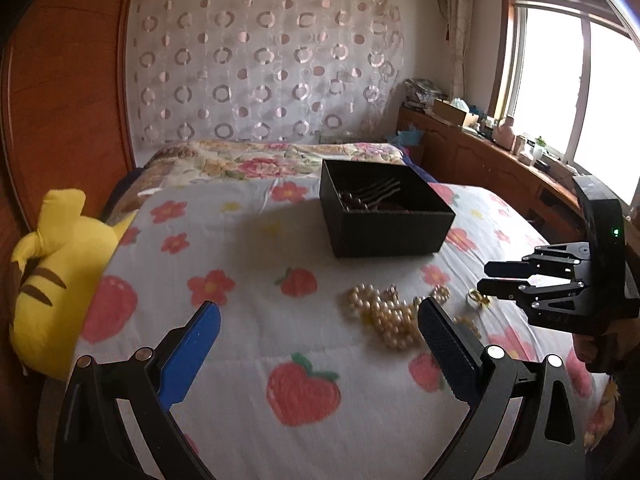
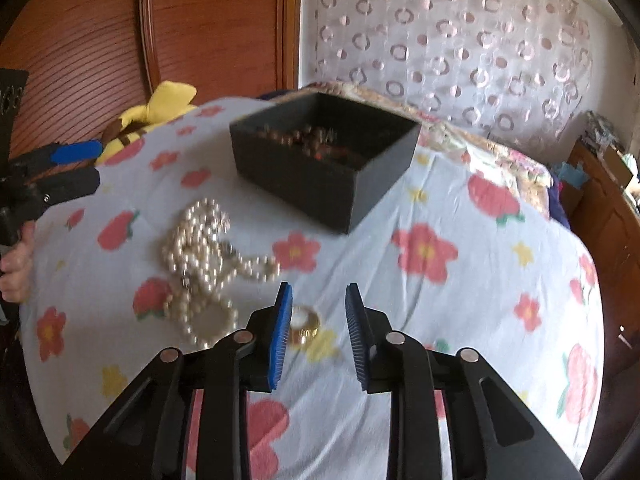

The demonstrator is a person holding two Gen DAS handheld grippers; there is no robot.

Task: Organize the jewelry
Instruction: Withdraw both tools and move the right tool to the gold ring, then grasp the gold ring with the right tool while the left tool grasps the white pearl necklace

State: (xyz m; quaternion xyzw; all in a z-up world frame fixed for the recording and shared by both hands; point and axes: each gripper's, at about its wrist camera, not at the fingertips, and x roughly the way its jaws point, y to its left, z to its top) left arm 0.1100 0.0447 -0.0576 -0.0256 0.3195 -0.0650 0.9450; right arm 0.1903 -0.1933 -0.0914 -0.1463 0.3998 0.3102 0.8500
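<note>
A black open box (image 1: 384,216) sits on the flowered bedspread and holds dark beads and a hair comb (image 1: 376,194); it also shows in the right wrist view (image 2: 324,160). A heap of pearl necklaces (image 1: 384,316) lies in front of it, seen too in the right wrist view (image 2: 204,256). A gold ring (image 2: 305,325) lies just beyond my right gripper (image 2: 318,300), which is open and empty above it. My left gripper (image 1: 320,312) is wide open and empty, its right finger beside the pearls. The right gripper also shows in the left wrist view (image 1: 486,278), above the gold ring (image 1: 478,297).
A yellow plush toy (image 1: 60,280) lies at the bed's left edge by the wooden headboard (image 1: 60,80). A folded floral quilt (image 1: 260,160) lies behind the box. A wooden cabinet (image 1: 480,160) with clutter runs under the window on the right.
</note>
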